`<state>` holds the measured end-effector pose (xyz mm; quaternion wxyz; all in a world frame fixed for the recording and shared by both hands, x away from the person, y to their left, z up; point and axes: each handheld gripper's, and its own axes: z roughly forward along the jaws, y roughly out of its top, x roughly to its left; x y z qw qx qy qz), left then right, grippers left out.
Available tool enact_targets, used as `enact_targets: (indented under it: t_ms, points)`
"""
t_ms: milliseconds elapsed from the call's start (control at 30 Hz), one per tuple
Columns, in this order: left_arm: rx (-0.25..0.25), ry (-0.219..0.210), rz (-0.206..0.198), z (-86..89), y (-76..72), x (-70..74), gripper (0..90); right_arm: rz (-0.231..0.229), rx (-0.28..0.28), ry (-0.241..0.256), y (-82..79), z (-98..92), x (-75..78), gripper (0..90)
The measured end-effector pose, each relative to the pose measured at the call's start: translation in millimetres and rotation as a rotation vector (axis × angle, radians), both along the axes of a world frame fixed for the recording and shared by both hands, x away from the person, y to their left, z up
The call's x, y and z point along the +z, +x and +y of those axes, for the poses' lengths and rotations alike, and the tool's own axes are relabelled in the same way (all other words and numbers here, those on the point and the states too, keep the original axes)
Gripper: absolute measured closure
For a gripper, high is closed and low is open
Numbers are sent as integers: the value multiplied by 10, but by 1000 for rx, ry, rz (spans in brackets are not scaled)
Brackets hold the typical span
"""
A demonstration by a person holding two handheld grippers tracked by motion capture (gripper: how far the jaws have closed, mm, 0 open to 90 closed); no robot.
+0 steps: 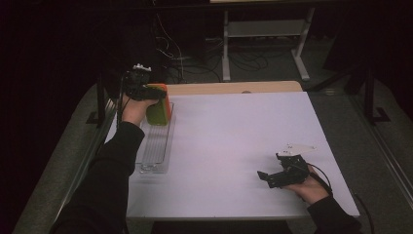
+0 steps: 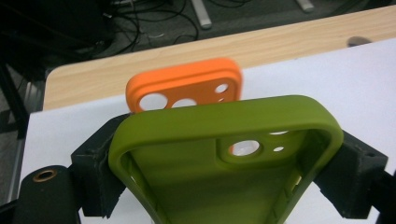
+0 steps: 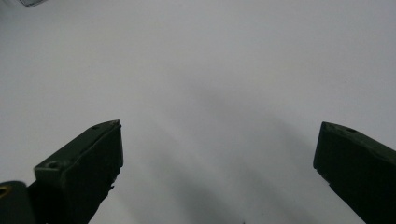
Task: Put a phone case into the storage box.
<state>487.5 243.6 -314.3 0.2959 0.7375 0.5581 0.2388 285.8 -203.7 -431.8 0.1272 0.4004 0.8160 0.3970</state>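
A: What is the left gripper (image 1: 155, 100) holding?

B: A green phone case (image 2: 224, 154). The jaws are clenched on its two long sides, at the far left of the tabletop (image 1: 234, 146), over the far end of a clear rack (image 1: 157, 146).

A: And the orange one?

B: The orange phone case (image 2: 187, 88) is just behind the green one, standing up, so I think it sits in the rack. I cannot tell if the two touch.

A: Is the green case hard to hold?

B: I think it is light and soft, like rubber. It can bend if you squeeze hard, and it may twist or slip. Holding it by the long sides near the middle looks best, away from the camera holes.

A: What about the right gripper (image 1: 272, 176)?

B: It rests low at the near right of the tabletop. Its jaws are wide apart and hold nothing.

A: What is the tabletop like?

B: White, flat and smooth, with a wood strip (image 1: 234, 87) along the far edge. A case could slide on it.

A: And the room?

B: Dark. There are cables (image 1: 180, 58) and a grey stand (image 1: 265, 34) on the floor behind the tabletop
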Motion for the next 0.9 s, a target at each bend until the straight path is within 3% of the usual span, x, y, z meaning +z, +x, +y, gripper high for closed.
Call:
enact_targets:
  t_ms: [233, 533, 900]
  points:
    - [43, 14, -10, -6, 46, -122, 142, 3, 2, 0, 2, -4, -1, 8]
    - [55, 47, -28, -41, 74, -205, 140, 5, 4, -1, 1, 1, -3, 9]
    - [71, 44, -44, -49, 112, -321, 137, 10, 4, 0, 0, 9, -7, 8]
